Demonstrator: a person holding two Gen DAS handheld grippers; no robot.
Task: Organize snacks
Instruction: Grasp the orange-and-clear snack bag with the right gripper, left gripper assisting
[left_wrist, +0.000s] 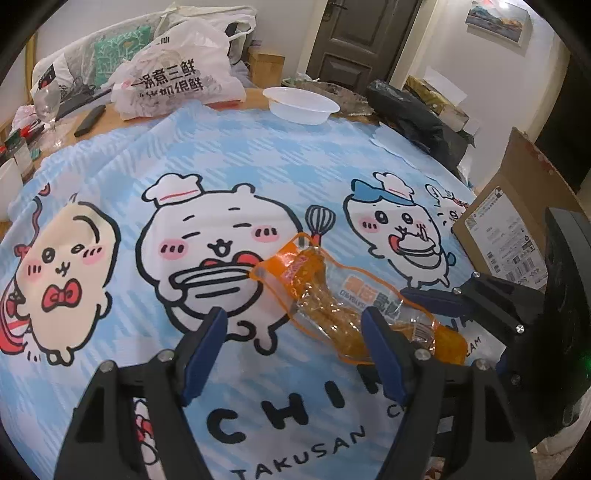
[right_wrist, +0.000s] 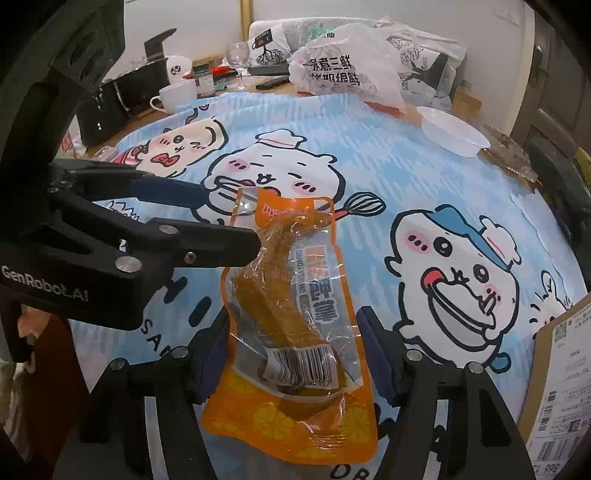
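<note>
Snack pouch (right_wrist: 291, 321) flat on cloth (right_wrist: 388, 177), between right gripper (right_wrist: 291, 347) fingers; pad contact unclear, looks released. Left gripper (left_wrist: 291, 343) spread, nothing held, one finger (left_wrist: 380, 350) overlapping the pouch. Box (left_wrist: 513, 236) just beside.

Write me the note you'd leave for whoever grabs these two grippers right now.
Left gripper: open and empty, with one finger by the top end of the snack packet.
Right gripper: open, straddling the packet's lower half, no firm grip visible.
Packet: flat on the blue cartoon cloth. A cardboard box stands at the right.
Done: nothing put away.
Left: grip the packet, then probably move it to the box.
</note>
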